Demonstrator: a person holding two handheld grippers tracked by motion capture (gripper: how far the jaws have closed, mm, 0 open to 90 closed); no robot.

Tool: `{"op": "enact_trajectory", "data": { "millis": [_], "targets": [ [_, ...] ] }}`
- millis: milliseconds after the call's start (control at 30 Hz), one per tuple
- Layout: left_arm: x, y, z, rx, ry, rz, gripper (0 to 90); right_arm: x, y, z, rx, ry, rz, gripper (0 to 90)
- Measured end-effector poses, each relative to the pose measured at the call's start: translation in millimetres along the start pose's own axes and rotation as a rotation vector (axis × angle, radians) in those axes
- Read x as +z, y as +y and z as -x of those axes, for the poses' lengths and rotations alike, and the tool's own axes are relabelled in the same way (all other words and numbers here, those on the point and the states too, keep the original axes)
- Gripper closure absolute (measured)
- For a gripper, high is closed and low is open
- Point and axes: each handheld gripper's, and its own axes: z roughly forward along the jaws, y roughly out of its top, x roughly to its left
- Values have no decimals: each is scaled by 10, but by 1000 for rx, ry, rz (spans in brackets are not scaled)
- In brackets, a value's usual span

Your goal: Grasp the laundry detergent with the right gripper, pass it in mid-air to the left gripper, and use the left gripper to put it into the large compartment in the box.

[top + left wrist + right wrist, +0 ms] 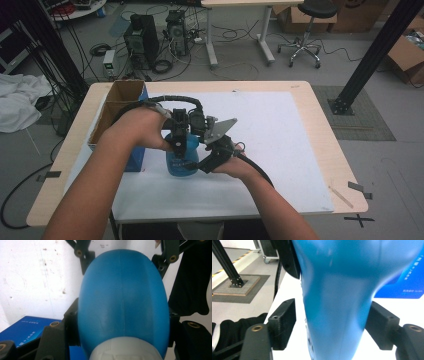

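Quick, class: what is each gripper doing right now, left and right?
Left gripper: shut on the blue bottle, jaws against both its sides.
Right gripper: around the bottle; left jaw shows a gap, so a grip cannot be told.

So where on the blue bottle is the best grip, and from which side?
On the blue bottle, probably the narrower waist, jaws across its width from the person's right, as the right gripper stands: the body tapers there, while the left gripper spans the rounded, wider part near the white collar.

Blue bottle point(122, 302) — white cap point(125, 350).
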Motion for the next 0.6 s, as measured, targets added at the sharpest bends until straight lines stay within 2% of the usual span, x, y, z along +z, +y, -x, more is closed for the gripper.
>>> {"op": "enact_trajectory", "data": {
  "millis": [133, 267, 433, 600],
  "targets": [
    [-43, -10, -7, -7, 7, -3, 386, -40, 9, 1, 2, 3, -23, 203],
    [-89, -28, -14, -17, -7, 3, 385, -91, 14, 4, 14, -5, -57, 154],
    [-208, -42, -11, -18, -9, -3, 385, -275, 23, 12, 21, -22, -114, 95],
    [-308, -81, -50, -40, -14, -8, 385, -427, 76, 13, 23, -35, -167, 36]
  ]
}}
